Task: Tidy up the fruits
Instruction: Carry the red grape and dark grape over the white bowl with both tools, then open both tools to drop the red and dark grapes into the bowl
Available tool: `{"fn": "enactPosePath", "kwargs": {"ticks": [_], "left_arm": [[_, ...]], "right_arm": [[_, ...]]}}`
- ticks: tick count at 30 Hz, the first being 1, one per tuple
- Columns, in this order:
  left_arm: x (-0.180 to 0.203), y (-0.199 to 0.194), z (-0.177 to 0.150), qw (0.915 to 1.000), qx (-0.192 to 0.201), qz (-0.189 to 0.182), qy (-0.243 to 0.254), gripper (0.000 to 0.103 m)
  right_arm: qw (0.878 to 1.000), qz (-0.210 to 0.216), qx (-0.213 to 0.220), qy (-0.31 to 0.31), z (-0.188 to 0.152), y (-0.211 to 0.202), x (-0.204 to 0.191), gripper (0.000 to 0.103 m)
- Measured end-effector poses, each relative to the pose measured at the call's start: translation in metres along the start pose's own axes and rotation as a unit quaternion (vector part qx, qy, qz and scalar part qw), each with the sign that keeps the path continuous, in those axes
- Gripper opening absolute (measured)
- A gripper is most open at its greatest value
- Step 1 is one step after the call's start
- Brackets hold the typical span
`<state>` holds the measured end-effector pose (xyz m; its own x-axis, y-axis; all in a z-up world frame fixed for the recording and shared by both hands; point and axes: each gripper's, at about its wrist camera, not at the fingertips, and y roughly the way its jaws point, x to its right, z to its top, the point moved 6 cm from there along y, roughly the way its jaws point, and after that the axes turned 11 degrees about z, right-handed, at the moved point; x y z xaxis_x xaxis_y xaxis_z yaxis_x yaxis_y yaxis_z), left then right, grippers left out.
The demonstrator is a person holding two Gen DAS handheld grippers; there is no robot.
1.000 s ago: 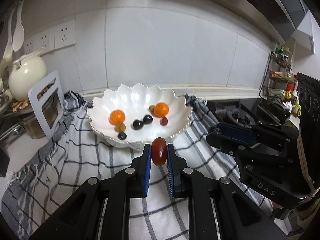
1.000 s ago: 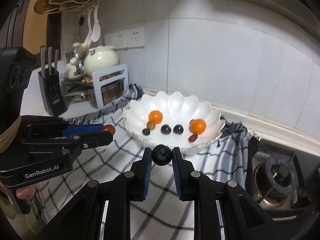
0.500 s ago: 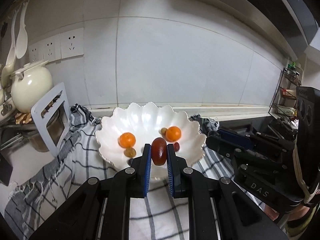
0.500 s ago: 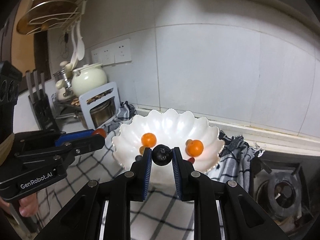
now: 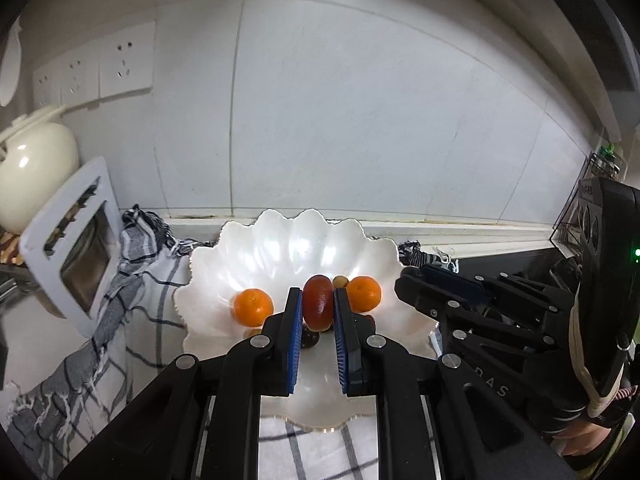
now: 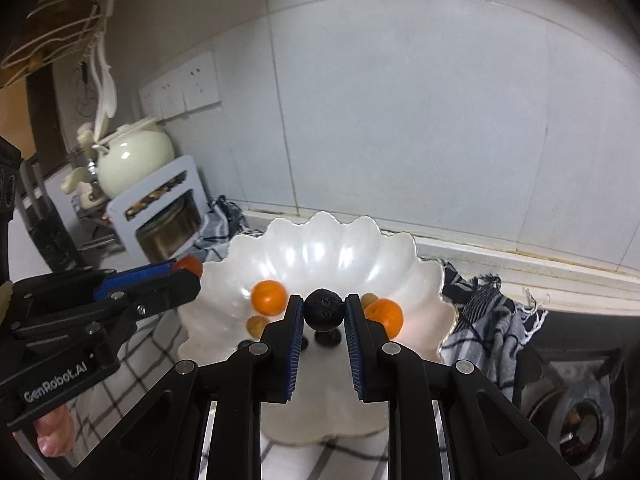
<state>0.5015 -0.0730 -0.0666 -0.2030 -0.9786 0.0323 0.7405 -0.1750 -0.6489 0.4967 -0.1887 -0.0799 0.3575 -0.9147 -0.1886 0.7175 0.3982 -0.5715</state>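
White tiled kitchen wall behind everything, checked cloth (image 5: pixel 132 300) spread on the counter, and a white scalloped bowl (image 5: pixel 280 240) sitting on it.

From my left wrist cam: my left gripper (image 5: pixel 318 308) is level and aimed straight over the near side of the bowl, blue pads (image 5: pixel 295 320) pinched tight on a reddish-brown oval fruit (image 5: pixel 318 306) standing upright between them. So that fruit is up off the dish, above the bowl's middle. Down in the bowl there's one small orange (image 5: pixel 253 307) just left of my fingers and another orange (image 5: pixel 363 294) just right, with a little tan fruit (image 5: pixel 340 281) beside it. My right gripper (image 5: pixel 424 276) pokes in from the right edge, over the bowl's rim.

From my right wrist cam: right gripper (image 6: pixel 323 312) is also level over the bowl (image 6: pixel 340 248), clamped on a dark, near-black round fruit (image 6: pixel 323 309) right at the fingertips. Oranges sit either side below, (image 6: pixel 269 297) and (image 6: pixel 385 316), plus a yellowish fruit (image 6: pixel 256 325) and a dark one (image 6: pixel 327 338) under my load. My left gripper (image 6: pixel 182 270) comes in from the left with the red fruit (image 6: pixel 188 266) showing at its tip, by the bowl's left rim.
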Motion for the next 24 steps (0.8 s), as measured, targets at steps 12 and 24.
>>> {"fn": "enactPosePath", "kwargs": {"ticks": [12, 24], "left_arm": [[0.002, 0.069, 0.014, 0.998, -0.063, -0.002, 0.005, 0.017], [-0.014, 0.084, 0.02, 0.9972, -0.069, 0.028, -0.002, 0.041]], "right_arm": [[0.999, -0.025, -0.045, 0.002, 0.014, 0.045, 0.022, 0.022], [0.997, -0.052, -0.055, 0.008, 0.017, 0.061, 0.034, 0.042]]}}
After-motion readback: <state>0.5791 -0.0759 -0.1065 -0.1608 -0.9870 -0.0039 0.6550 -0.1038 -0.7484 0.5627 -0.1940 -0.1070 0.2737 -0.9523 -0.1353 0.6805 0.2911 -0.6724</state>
